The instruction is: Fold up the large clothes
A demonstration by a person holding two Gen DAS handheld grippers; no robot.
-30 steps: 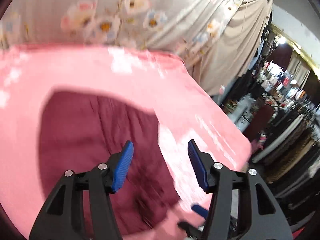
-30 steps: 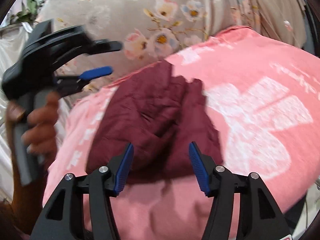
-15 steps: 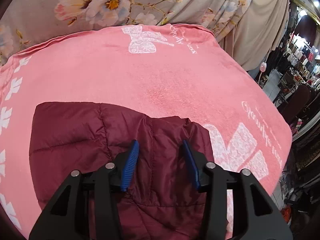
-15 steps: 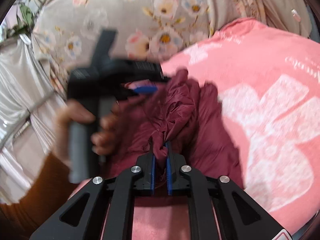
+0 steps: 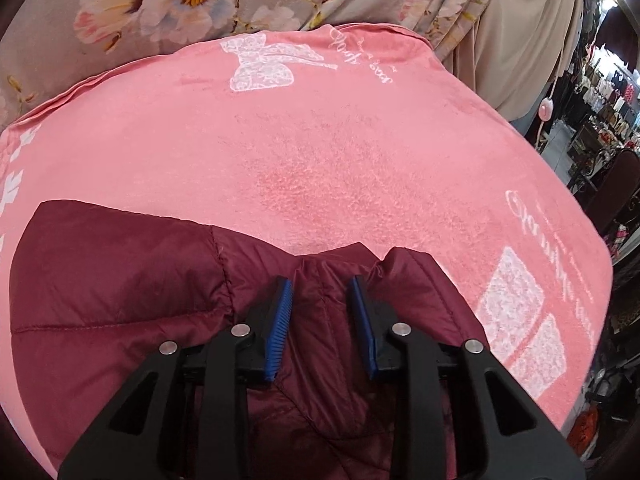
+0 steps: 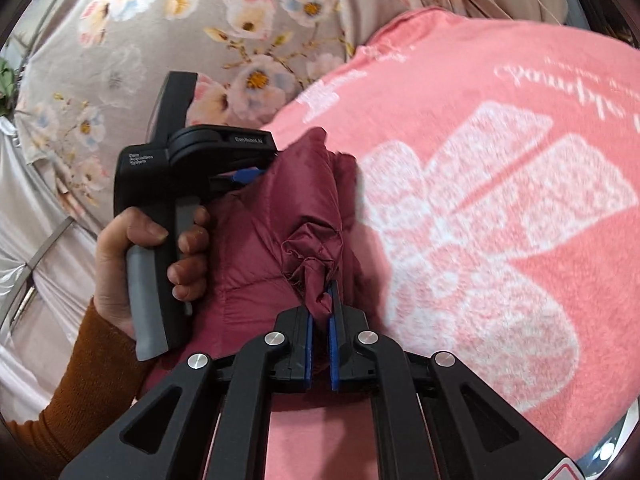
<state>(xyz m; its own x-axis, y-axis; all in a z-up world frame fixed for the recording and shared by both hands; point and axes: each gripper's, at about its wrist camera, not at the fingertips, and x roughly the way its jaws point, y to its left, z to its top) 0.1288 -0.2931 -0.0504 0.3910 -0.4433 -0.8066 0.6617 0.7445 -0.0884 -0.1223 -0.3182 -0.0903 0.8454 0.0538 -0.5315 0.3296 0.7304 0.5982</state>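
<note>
Fabric of the maroon jacket [image 6: 256, 248] is lying on the pink blanket [image 5: 320, 168], bunching ahead of the right gripper [image 6: 319, 320], which is pinching it. Left gripper [image 5: 322, 320] is closing around a ridge, not yet pressing; a shallow bite risks slipping.

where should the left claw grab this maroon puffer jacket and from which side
Judging by its pose, take the raised fold at the maroon jacket's far edge, coming from above and the near side. The left claw already straddles that ridge and is closing; the right claw pinches a bunched corner.
</note>
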